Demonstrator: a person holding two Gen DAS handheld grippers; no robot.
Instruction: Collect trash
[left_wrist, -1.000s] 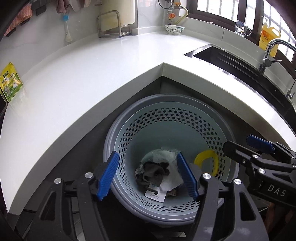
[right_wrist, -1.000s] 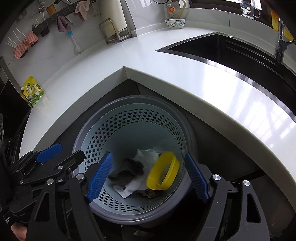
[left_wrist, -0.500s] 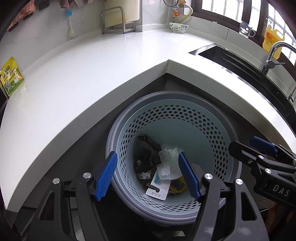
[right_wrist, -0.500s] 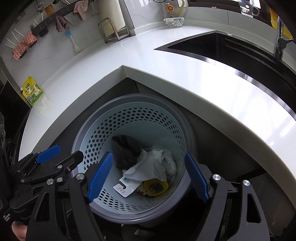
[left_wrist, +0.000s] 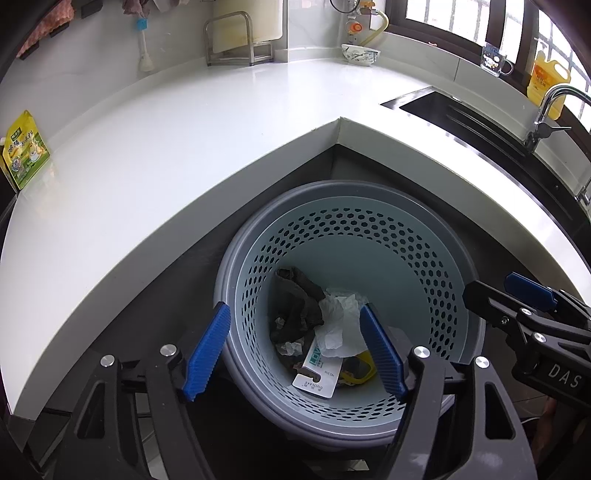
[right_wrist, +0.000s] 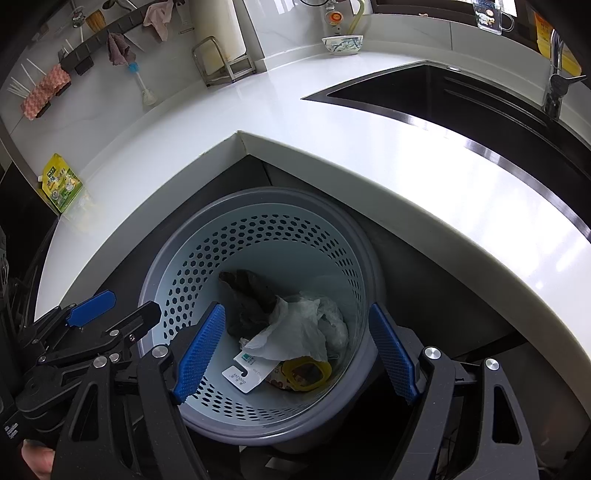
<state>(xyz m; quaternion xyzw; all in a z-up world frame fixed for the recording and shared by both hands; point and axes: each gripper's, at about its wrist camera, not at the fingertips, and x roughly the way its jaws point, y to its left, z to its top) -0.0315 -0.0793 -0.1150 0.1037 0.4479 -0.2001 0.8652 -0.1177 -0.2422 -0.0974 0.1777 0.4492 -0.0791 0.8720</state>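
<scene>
A round perforated pale-blue bin (left_wrist: 424, 251) with a grey rim stands on the floor below the counter corner; it also shows in the right wrist view (right_wrist: 258, 236). Inside lie a dark cloth (left_wrist: 299, 306), a white crumpled plastic bag (right_wrist: 295, 332), a white card tag (right_wrist: 245, 374) and a yellow ring-shaped lid (right_wrist: 306, 373). My left gripper (left_wrist: 295, 354) is open and empty above the bin's near rim. My right gripper (right_wrist: 295, 350) is open and empty above the bin, beside the left one (right_wrist: 92, 325).
A white L-shaped countertop (left_wrist: 184, 122) wraps around the bin. A yellow-green pouch (left_wrist: 24, 147) lies at its left end. A dark sink (right_wrist: 461, 92) with a tap is at right. A bowl (left_wrist: 360, 53), a metal rack (left_wrist: 236, 40) and a yellow bottle (left_wrist: 546, 77) stand at the back.
The yellow lid has dropped from between the right gripper's fingers to the bottom of the bin. Both grippers have risen a little above the bin.
</scene>
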